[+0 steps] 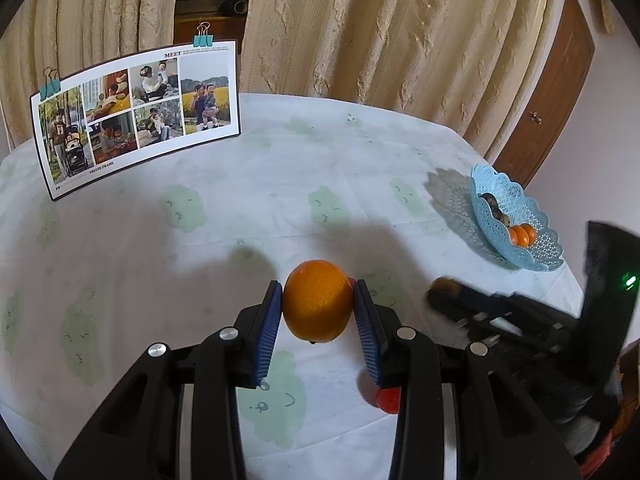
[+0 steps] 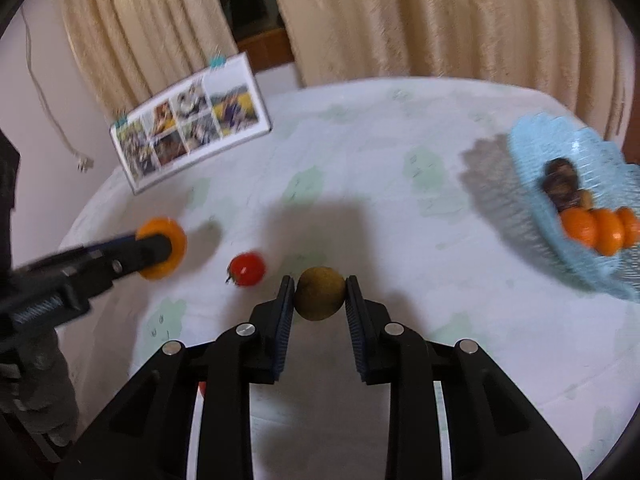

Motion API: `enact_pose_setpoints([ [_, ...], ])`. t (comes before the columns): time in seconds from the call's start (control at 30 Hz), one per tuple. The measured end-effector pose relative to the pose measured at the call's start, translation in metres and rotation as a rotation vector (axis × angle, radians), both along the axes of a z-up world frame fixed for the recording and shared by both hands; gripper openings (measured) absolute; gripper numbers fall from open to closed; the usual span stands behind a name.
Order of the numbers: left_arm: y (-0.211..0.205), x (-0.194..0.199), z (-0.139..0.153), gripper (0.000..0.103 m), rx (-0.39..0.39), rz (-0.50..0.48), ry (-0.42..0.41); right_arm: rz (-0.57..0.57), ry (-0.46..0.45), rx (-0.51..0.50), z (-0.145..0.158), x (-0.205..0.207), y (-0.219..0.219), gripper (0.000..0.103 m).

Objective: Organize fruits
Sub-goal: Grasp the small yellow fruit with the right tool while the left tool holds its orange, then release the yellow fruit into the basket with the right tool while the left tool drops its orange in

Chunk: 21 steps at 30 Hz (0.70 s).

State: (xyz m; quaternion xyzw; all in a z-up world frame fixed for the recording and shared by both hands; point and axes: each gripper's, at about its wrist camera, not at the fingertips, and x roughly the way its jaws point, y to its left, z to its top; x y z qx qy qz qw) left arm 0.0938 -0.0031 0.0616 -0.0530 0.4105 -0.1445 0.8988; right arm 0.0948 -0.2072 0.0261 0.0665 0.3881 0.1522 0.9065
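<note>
My left gripper (image 1: 318, 292) is shut on an orange (image 1: 318, 300), held just above the tablecloth; from the right wrist view the same orange (image 2: 164, 248) shows at the left in that gripper (image 2: 154, 250). My right gripper (image 2: 320, 288) is shut on a small brown round fruit (image 2: 320, 294); from the left wrist it appears as a dark blurred gripper (image 1: 440, 292) at the right. A red tomato (image 2: 246, 269) lies on the cloth between the two grippers, partly hidden (image 1: 388, 400) behind my left finger. A light blue lattice basket (image 2: 536, 184) at the right holds oranges (image 2: 600, 228) and dark fruits.
A photo collage board (image 1: 136, 112) with clips stands at the table's back left. Beige curtains hang behind the round table (image 1: 280, 184), which is covered with a white and green cloth. A brown door (image 1: 548, 100) is at the far right. The basket (image 1: 516, 224) sits near the table's right edge.
</note>
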Motion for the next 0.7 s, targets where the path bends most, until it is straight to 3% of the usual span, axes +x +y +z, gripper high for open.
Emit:
enact_pose_setpoints([
  [0.37, -0.016, -0.002, 0.006, 0.037, 0.029, -0.024, -0.017, -0.233, -0.102, 0.065, 0.037, -0.011, -0.093, 0.027],
  [0.7, -0.041, -0.003, 0.015, 0.037, 0.058, -0.059, -0.033, -0.391, -0.142, 0.022, 0.04, -0.008, -0.149, 0.027],
])
